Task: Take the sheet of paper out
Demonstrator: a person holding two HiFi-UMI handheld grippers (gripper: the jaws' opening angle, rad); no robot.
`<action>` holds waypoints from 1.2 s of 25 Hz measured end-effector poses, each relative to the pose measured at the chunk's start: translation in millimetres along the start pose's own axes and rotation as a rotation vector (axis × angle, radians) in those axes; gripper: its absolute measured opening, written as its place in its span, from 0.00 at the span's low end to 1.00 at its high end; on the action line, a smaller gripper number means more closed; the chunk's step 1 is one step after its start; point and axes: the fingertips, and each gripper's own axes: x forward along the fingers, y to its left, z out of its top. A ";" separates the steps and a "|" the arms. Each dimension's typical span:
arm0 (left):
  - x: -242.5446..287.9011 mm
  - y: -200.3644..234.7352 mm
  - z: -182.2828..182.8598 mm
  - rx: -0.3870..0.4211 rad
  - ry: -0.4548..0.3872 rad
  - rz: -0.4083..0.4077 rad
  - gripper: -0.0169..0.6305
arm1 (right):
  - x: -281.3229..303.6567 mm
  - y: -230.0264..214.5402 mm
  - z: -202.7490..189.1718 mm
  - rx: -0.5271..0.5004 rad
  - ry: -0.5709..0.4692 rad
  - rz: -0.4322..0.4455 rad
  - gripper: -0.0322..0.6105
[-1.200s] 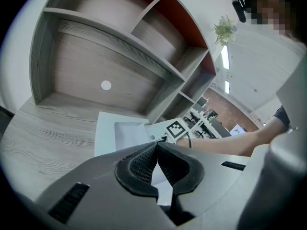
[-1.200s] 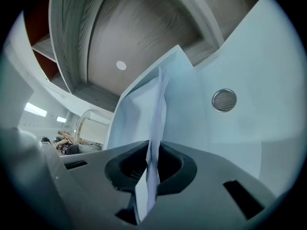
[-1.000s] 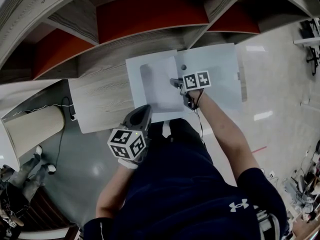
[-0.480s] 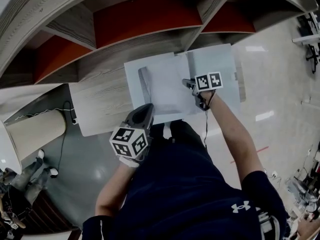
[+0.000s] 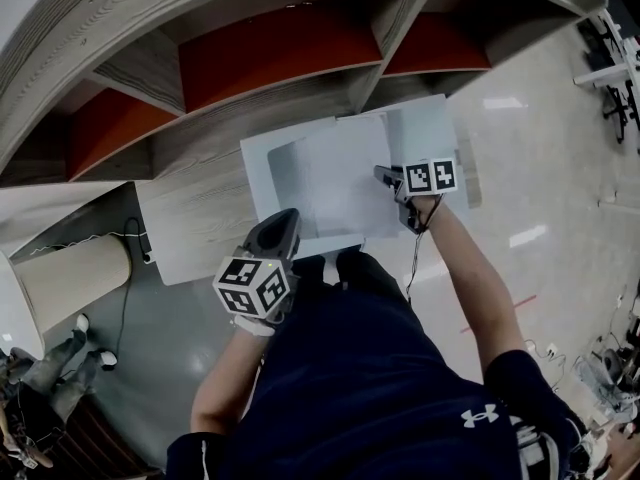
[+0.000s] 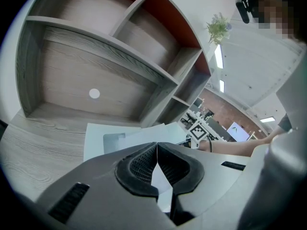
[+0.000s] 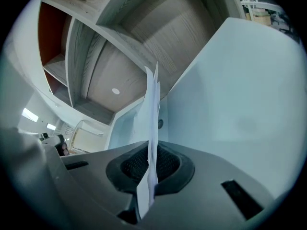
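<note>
One sheet of paper (image 5: 338, 180) in hand: pinched at its right edge by the right claw (image 5: 384, 174), pads pressed flat on it, seen edge-on in the right gripper view. Compared against a second ago — drawn rightward and raised off the left half of the open folder (image 5: 262, 173), now lying across the fold toward the right flap. Grey inner panel on the left half uncovered further than before. Right claw shifted right and slightly up together with the sheet, grip unbroken throughout. Left claw (image 5: 284, 224) pressed together on nothing, hovering by the near edge of the folder, barely displaced, not pinning the folder down. Folder unmoved on the wooden bench (image 5: 195, 213) below the shelf unit (image 5: 270, 43).

Judged: extraction well under way, not finished — left portion of the sheet apparently over the folder yet, contact with the pocket impossible to confirm from overhead. Needed next, by estimate: more pull rightward and upward until clear. Risk noted: single-edge pinch on thin paper, hence sag or a snag at the pocket lip; unrestrained folder liable to drag along.
</note>
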 end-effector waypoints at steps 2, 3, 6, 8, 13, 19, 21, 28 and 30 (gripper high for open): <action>-0.3 -1.3 2.2 0.003 -0.007 0.002 0.05 | -10.9 0.4 1.2 -0.016 -0.019 -0.013 0.07; -0.5 -2.6 3.1 0.005 -0.011 0.003 0.05 | -16.8 0.2 1.3 -0.026 -0.028 -0.022 0.07; -1.3 -6.7 5.7 0.011 -0.018 0.002 0.05 | -34.0 0.1 1.6 -0.044 -0.062 -0.043 0.07; -1.8 -9.2 6.7 0.013 -0.021 0.001 0.05 | -44.5 0.3 0.8 -0.041 -0.085 -0.051 0.07; -1.1 -15.5 9.4 0.022 -0.027 -0.006 0.05 | -71.8 -2.2 2.1 -0.030 -0.146 -0.075 0.07; 1.3 -17.2 11.3 0.029 -0.024 -0.017 0.05 | -104.9 17.5 5.6 -0.090 -0.220 -0.104 0.07; 2.2 -19.3 11.9 0.032 -0.025 -0.021 0.05 | -116.1 30.4 8.3 -0.112 -0.256 -0.102 0.07; 3.4 -22.8 10.7 0.035 -0.020 -0.027 0.05 | -144.6 65.2 8.4 -0.166 -0.348 -0.109 0.07; 2.5 -23.1 10.2 0.035 -0.020 -0.027 0.05 | -152.1 75.6 6.8 -0.181 -0.363 -0.104 0.07</action>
